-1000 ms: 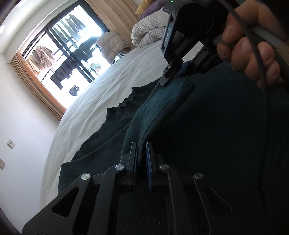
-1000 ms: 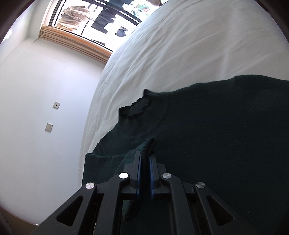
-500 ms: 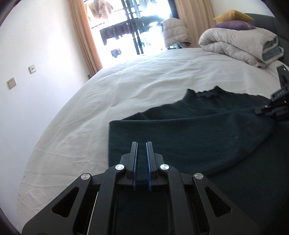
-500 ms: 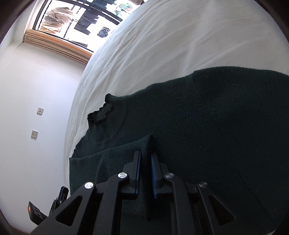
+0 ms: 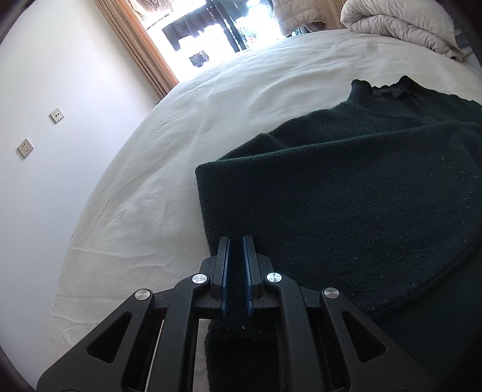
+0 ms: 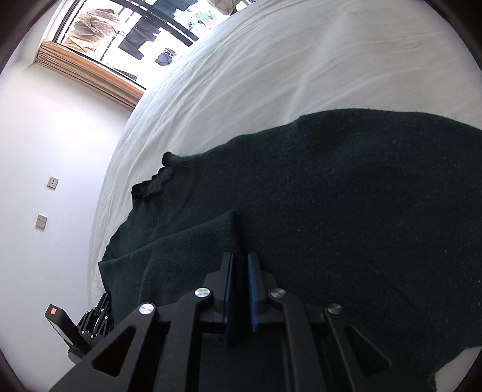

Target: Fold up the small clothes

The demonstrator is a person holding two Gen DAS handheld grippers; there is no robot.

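Note:
A dark green knitted sweater (image 5: 346, 196) lies on the white bed, its frilled collar (image 5: 388, 89) at the far right. My left gripper (image 5: 236, 241) is shut on the sweater's folded near edge, with fabric between the blue pads. In the right wrist view the sweater (image 6: 346, 196) fills the middle and its collar (image 6: 153, 184) points left. The sleeve (image 6: 192, 241) lies folded over the body. My right gripper (image 6: 240, 256) has its jaws closing, with the sleeve's end between the pads. The left gripper (image 6: 96, 319) shows at the lower left of that view.
White bed sheet (image 5: 211, 105) stretches to the left and beyond the sweater. A bundled pale duvet (image 5: 400, 21) sits at the far right corner. A white wall with sockets (image 5: 56, 115) borders the bed's left side, and a bright window (image 6: 135, 30) is behind.
My left gripper swung left, away from the right gripper and the hand holding it, keeping hold of the fabric. The sleeve now lies flatter across the body. The right gripper stayed put.

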